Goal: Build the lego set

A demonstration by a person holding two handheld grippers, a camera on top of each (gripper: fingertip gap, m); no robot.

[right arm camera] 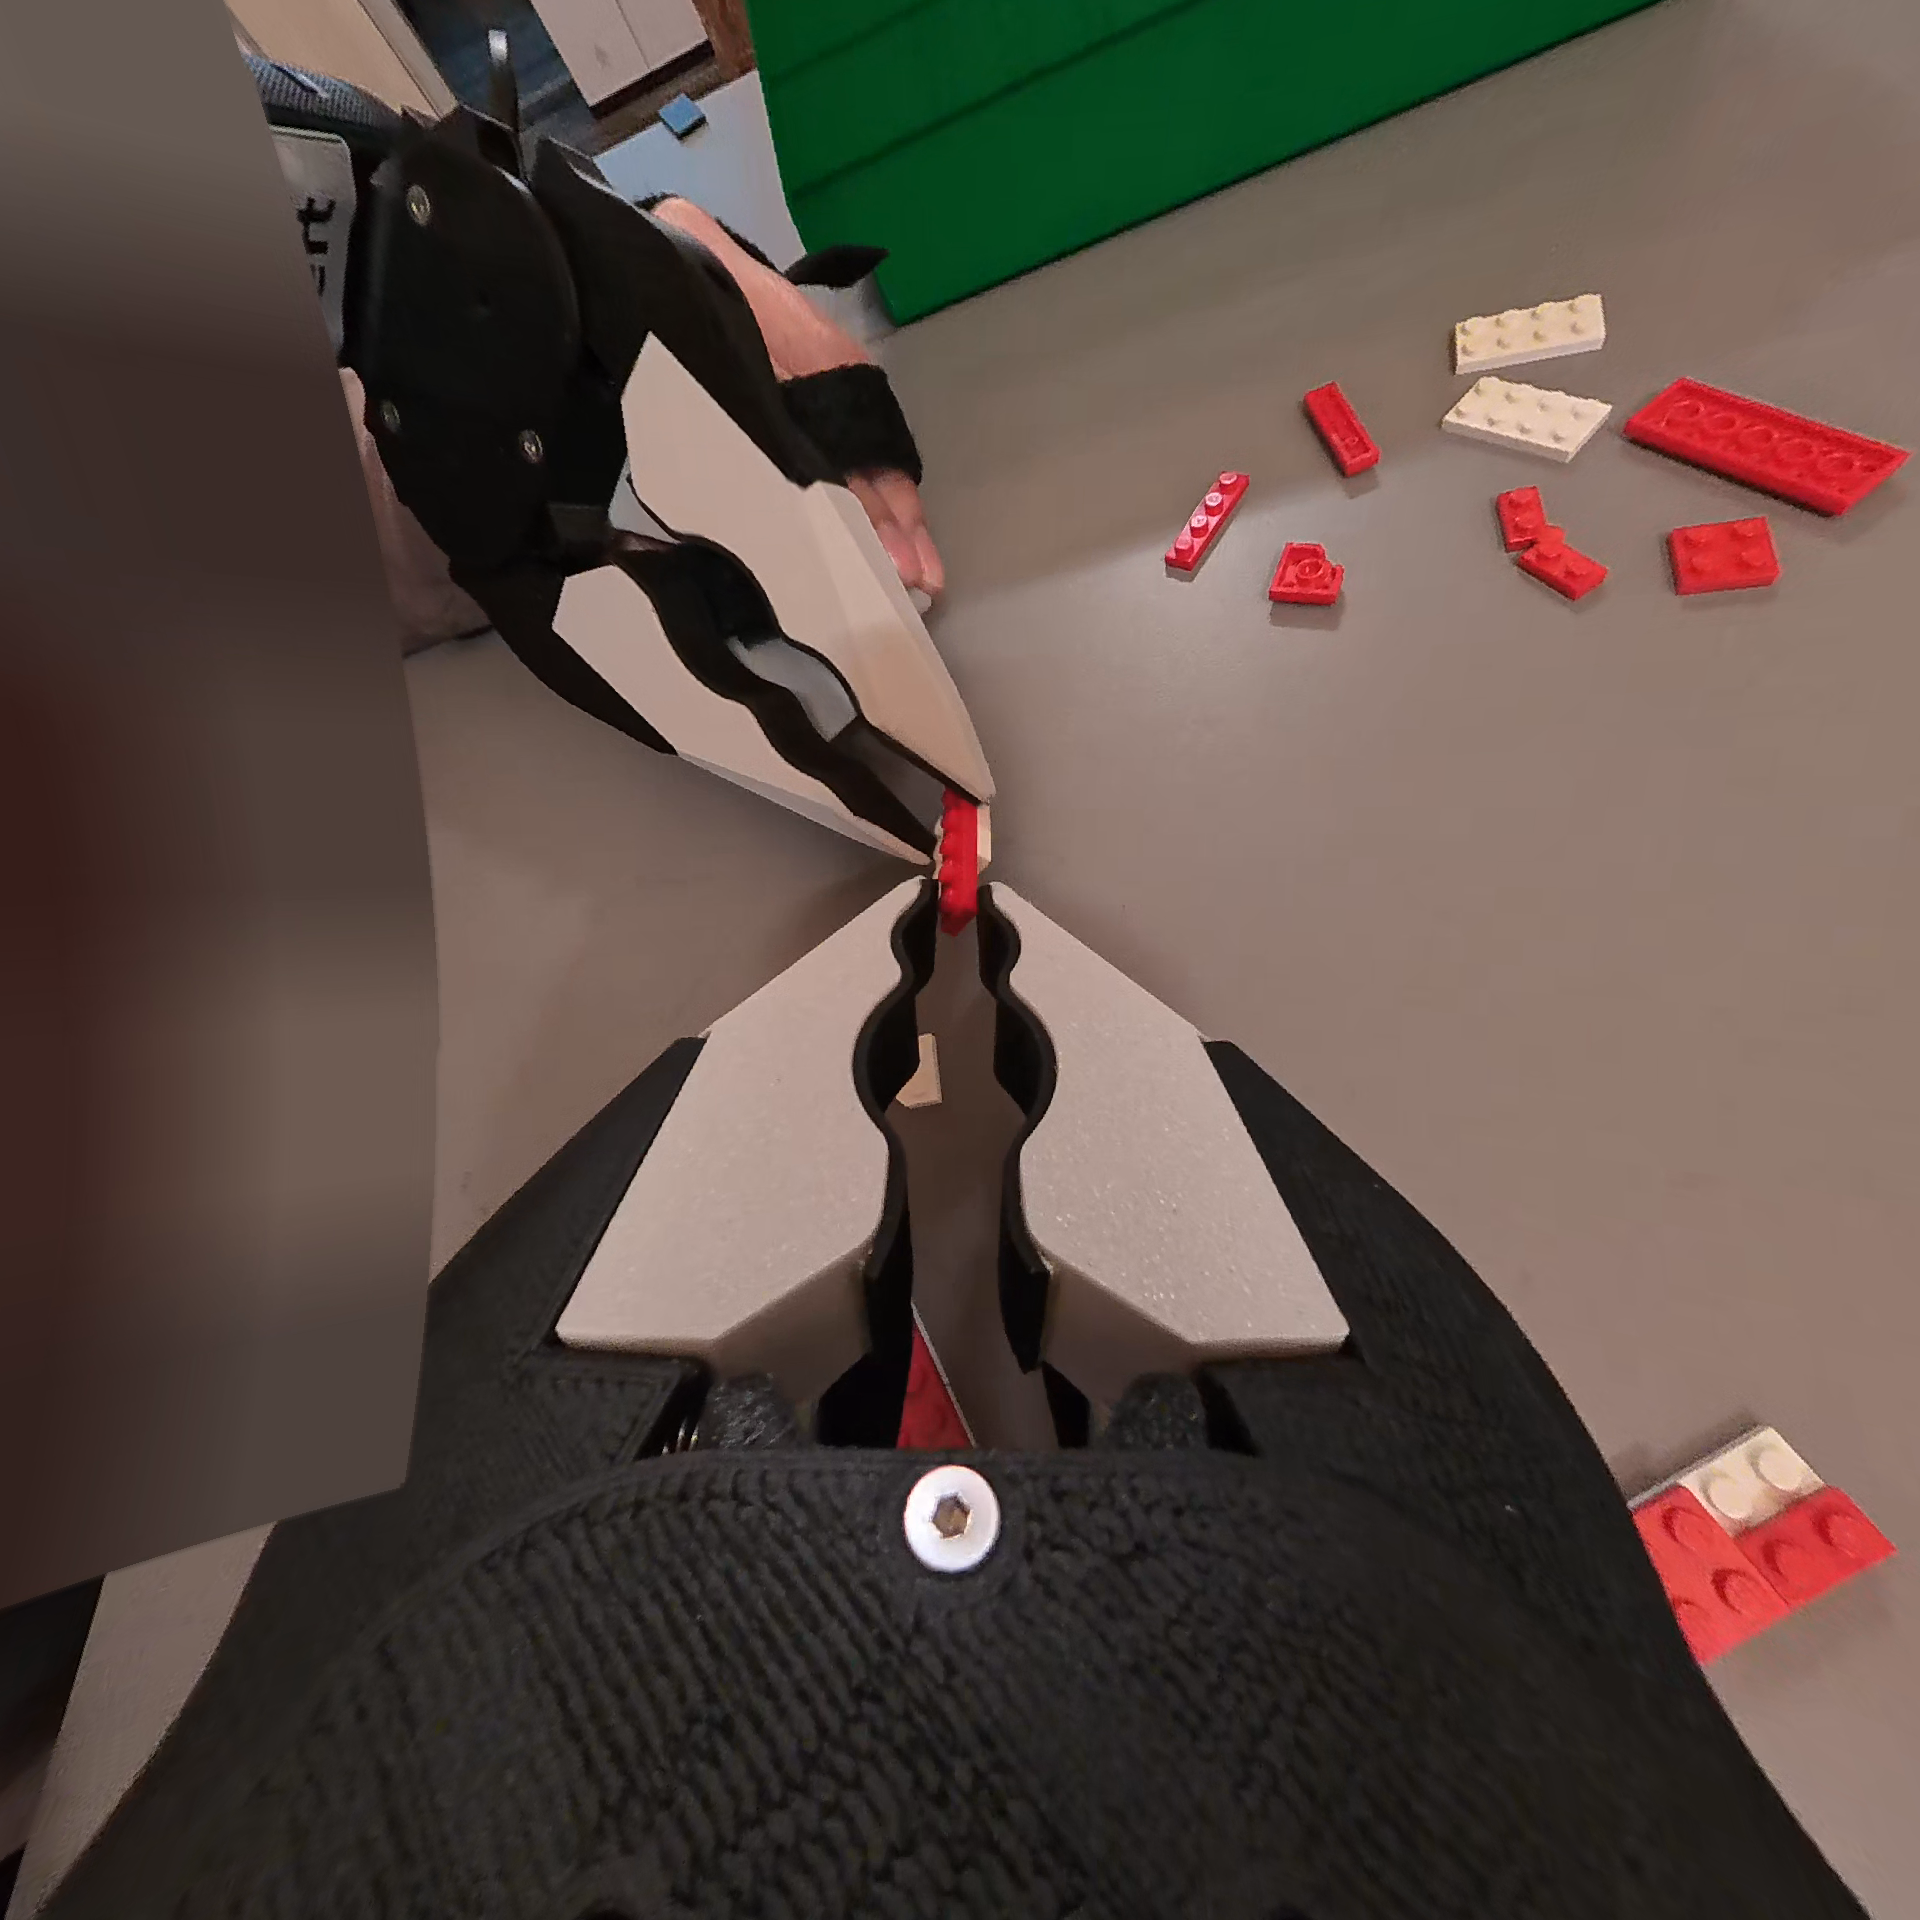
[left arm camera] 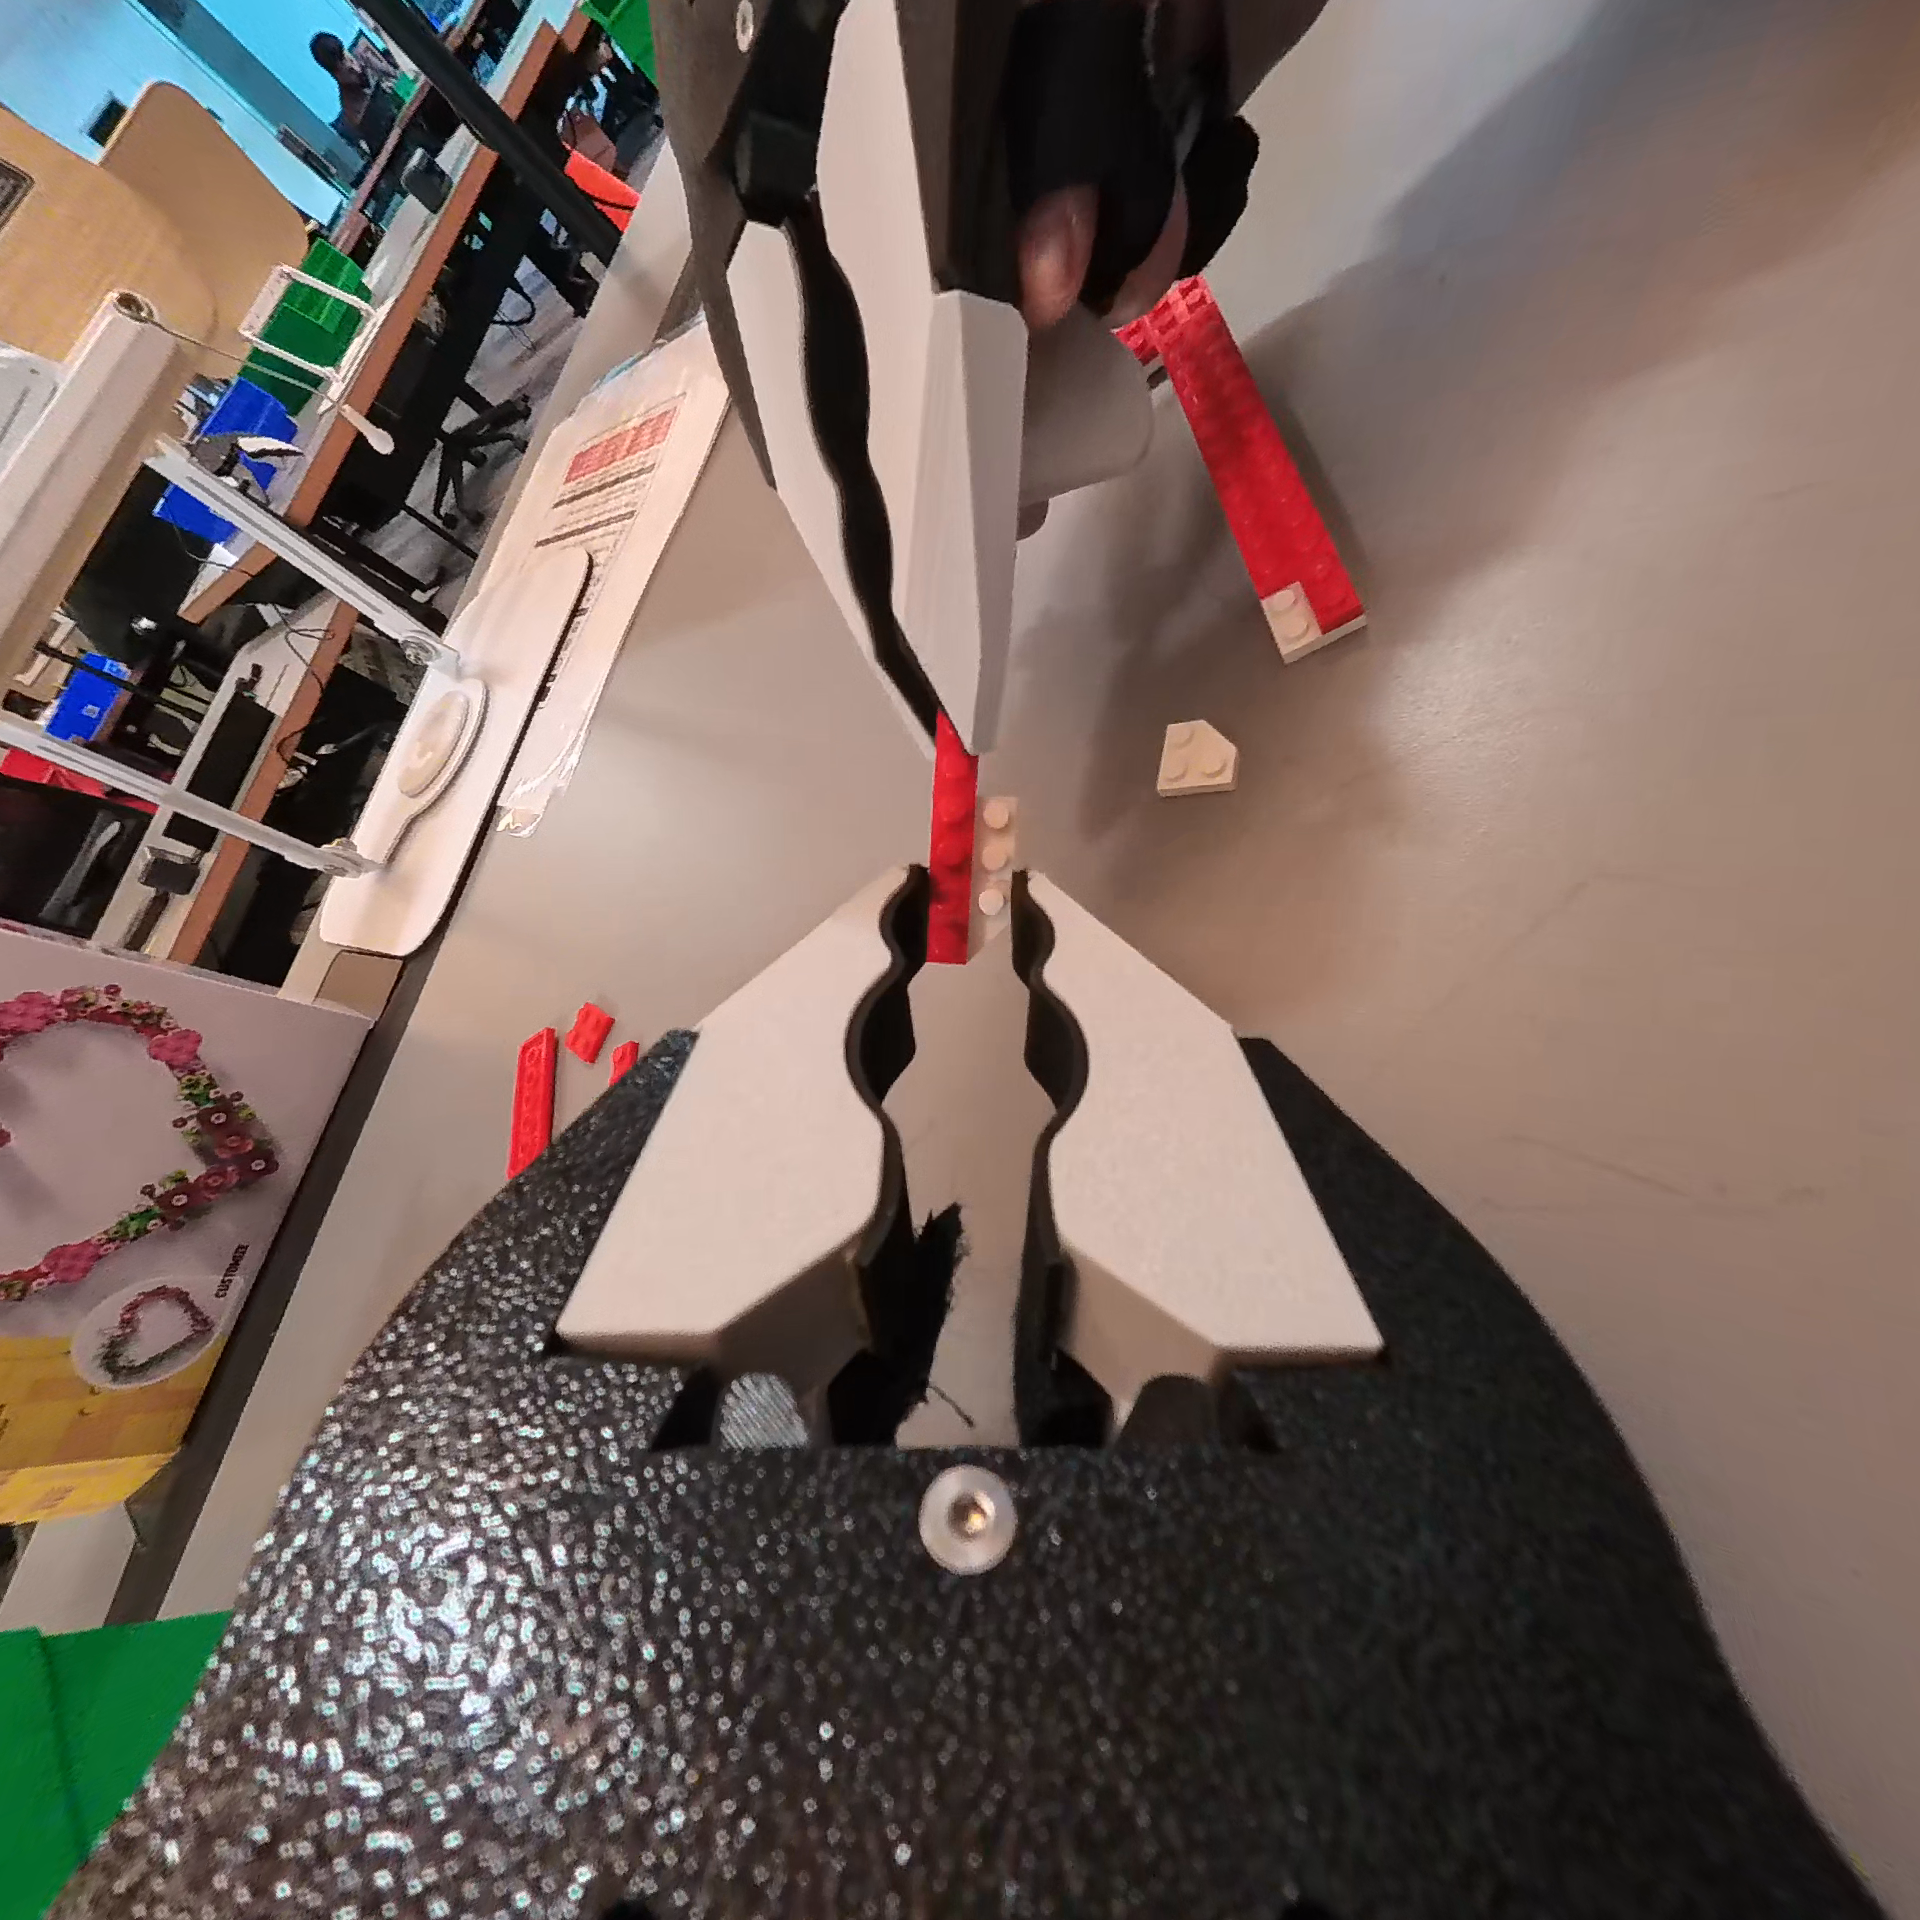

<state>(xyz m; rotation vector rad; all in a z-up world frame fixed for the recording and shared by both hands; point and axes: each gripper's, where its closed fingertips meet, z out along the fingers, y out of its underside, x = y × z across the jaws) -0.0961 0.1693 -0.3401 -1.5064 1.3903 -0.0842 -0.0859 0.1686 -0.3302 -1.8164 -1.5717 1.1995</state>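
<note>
A narrow red plate (left arm camera: 951, 821) with a small white plate (left arm camera: 997, 852) stuck along its side is held in the air between both grippers. My left gripper (left arm camera: 966, 883) is shut on its near end. My right gripper (left arm camera: 954, 740) comes in from above and is shut on its far end. In the right wrist view the same red plate (right arm camera: 958, 844) sits between my right gripper (right arm camera: 953, 891) and my left gripper (right arm camera: 961, 826), tip to tip. A gloved hand (right arm camera: 862, 436) holds the left gripper.
On the grey table (left arm camera: 1558, 935) lie a long red plate with a white end (left arm camera: 1247, 468), a white wedge plate (left arm camera: 1200, 761) and small red plates (left arm camera: 532, 1101). Loose red plates (right arm camera: 1766, 442) and white plates (right arm camera: 1525, 416) lie far right. A green box (right arm camera: 1143, 125) stands behind; the set's box (left arm camera: 135, 1195) stands left. Only a small space, under 4 cm, lies between the two pairs of fingers.
</note>
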